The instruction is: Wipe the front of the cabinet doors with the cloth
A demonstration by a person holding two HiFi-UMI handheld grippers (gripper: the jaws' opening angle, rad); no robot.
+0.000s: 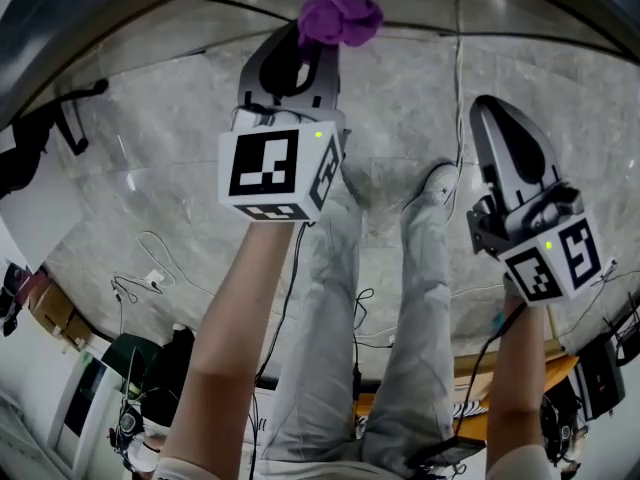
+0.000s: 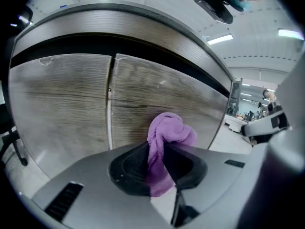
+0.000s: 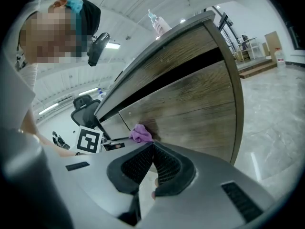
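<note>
In the head view, the left gripper (image 1: 312,53) holds the purple cloth (image 1: 341,13); the right gripper (image 1: 497,118) is apart from it. In the left gripper view, the jaws are clenched on the cloth, right at the front of a cabinet door (image 2: 162,87). In the right gripper view, the jaws are pressed together, with nothing between them.

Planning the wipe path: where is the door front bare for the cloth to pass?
Left door, from the seam outward, is bare; so is the right door above the cloth. Only crowding: the left gripper itself, shut on the cloth.
</note>
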